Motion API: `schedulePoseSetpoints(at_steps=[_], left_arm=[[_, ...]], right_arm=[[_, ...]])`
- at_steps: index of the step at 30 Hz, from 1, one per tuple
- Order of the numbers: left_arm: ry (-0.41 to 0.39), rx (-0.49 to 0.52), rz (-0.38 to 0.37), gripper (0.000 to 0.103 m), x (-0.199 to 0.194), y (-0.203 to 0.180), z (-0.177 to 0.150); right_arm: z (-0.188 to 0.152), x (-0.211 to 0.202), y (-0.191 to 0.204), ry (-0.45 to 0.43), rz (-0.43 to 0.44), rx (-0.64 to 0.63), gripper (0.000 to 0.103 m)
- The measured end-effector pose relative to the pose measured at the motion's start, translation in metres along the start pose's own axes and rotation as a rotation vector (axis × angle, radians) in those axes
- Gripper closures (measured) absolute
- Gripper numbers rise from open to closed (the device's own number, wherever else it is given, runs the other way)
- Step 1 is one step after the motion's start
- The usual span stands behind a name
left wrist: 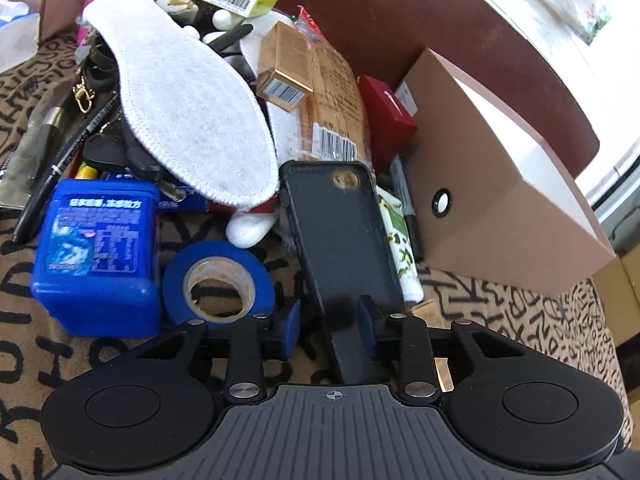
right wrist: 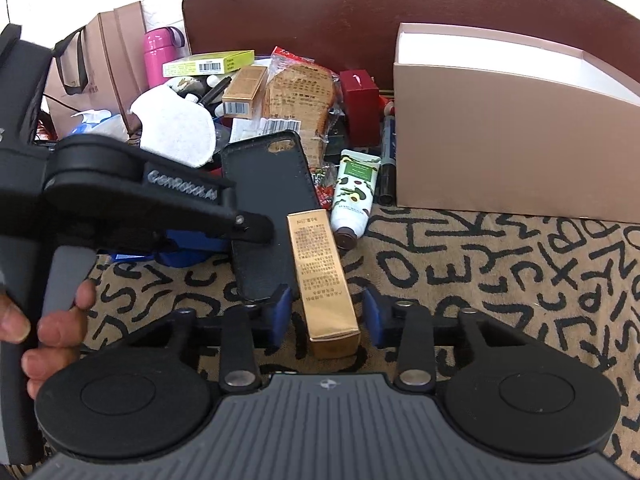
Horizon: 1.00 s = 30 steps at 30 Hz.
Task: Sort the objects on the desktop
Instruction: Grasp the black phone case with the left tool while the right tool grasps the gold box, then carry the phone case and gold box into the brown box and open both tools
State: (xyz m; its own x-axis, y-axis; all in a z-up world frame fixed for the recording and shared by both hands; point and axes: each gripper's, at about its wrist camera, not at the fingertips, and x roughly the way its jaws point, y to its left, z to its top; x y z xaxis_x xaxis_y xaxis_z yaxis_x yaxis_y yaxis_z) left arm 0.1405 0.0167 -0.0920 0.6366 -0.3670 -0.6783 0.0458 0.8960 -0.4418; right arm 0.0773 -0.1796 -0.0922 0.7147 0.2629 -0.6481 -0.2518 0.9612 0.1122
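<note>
Left gripper (left wrist: 329,320) straddles the near end of the black phone case (left wrist: 340,232) at frame centre, pads look not quite touching. Right gripper (right wrist: 325,316) brackets the gold box (right wrist: 324,280) at lower centre, with visible gaps on both sides.

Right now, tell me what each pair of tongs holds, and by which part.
Nothing clamped yet: left tongs straddle the phone case at its near end, right tongs the gold box at its near end.
</note>
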Motion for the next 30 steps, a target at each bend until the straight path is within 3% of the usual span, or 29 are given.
schedulePoseSetpoints(at_steps=[2,4,10,16,20,22,24,30], left_arm=[[0.010,0.011,0.002,0.068,0.003,-0.003,0.000],[0.007,0.012,0.001,0.085,0.003,-0.003,-0.001],[0.003,0.022,-0.028,0.096,-0.007,-0.002,-0.002],[0.052,0.039,-0.082,0.097,-0.023,0.002,-0.007],[0.041,0.044,-0.087,0.095,-0.021,-0.002,-0.007],[0.047,0.061,-0.096,0.080,-0.017,-0.010,-0.007],[0.053,0.080,-0.099,0.073,-0.012,-0.018,-0.007],[0.078,0.089,-0.101,0.070,0.003,-0.030,-0.009]], right_arm=[[-0.001,0.000,0.000,0.006,0.005,-0.002,0.072],[-0.001,-0.001,0.000,0.008,0.013,-0.005,0.075],[-0.003,-0.009,0.000,0.012,0.004,-0.010,0.076],[-0.009,-0.021,-0.012,0.028,-0.036,-0.005,0.076],[-0.012,-0.020,-0.023,0.039,-0.054,0.030,0.076],[-0.012,-0.019,-0.022,0.038,-0.057,0.025,0.076],[-0.012,-0.017,-0.021,0.037,-0.057,0.023,0.076],[-0.012,-0.015,-0.024,0.033,-0.049,0.035,0.076]])
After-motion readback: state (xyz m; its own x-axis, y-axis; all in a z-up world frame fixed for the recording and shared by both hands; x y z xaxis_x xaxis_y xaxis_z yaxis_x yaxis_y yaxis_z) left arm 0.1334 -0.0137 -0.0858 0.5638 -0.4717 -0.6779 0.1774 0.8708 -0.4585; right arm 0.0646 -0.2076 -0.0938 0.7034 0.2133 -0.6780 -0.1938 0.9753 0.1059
